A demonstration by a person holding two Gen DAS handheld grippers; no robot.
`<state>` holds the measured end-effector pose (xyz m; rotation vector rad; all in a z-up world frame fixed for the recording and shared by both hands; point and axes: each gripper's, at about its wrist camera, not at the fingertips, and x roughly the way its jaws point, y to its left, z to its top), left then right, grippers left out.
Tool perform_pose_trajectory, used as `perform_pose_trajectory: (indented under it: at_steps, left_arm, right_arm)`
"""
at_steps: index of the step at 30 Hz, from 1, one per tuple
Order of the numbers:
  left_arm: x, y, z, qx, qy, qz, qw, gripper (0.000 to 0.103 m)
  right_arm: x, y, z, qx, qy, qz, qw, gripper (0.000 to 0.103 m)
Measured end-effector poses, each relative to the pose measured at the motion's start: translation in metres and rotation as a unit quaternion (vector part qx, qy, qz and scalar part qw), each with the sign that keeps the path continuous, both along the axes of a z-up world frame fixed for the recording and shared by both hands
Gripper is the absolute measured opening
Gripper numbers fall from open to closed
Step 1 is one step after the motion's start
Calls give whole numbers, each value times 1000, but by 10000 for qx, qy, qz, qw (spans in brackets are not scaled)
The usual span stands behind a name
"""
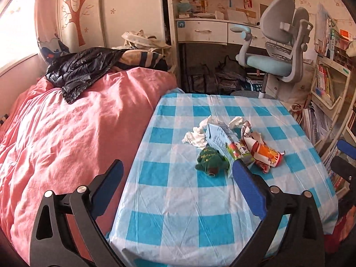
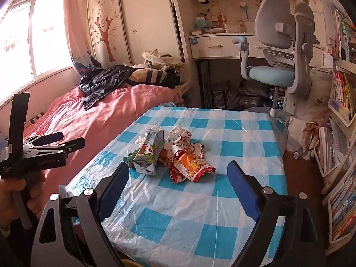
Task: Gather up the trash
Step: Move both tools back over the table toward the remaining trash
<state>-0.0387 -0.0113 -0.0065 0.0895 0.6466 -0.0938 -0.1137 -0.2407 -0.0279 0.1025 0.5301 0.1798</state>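
Note:
A small pile of trash lies mid-table on the blue-and-white checked cloth (image 1: 178, 211): a drink carton (image 1: 219, 138) (image 2: 149, 153), a red-and-orange snack wrapper (image 1: 262, 151) (image 2: 189, 158) and crumpled white tissue (image 1: 195, 136) (image 2: 140, 140). A green plush toy (image 1: 211, 159) (image 2: 131, 158) rests against the carton. My left gripper (image 1: 176, 166) hangs open short of the pile, over the table's left edge, with nothing between its fingers. My right gripper (image 2: 178, 166) is open too, just short of the wrapper and holding nothing. A black plastic bag (image 1: 82, 71) (image 2: 104, 80) lies on the bed.
A bed with a pink quilt (image 1: 66, 133) runs along the table's left side. Beyond the table stand a grey-and-teal desk chair (image 1: 273, 62) and a white desk (image 1: 202, 31). Bookshelves (image 2: 342, 102) crowd the right. In the right wrist view a hand holds the left gripper (image 2: 70, 139) over the bed.

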Motion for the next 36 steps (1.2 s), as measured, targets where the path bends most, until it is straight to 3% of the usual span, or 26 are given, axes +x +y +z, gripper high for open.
perform_pose_trajectory:
  at_steps: [4,9,36]
  left_arm:
    - [17,2,-13,-121,351,158,9992,95]
    - [16,0,-12,-94,217,63,9997,96]
    - [22,2,-18,-369,396,41,9985,96]
  right_arm:
    - [14,2,-2,-139,11,-7,9999,86]
    - [25,5,1,-64,-9,-16,10000,86]
    - [35,18,-7,-279,232,164,9992,88]
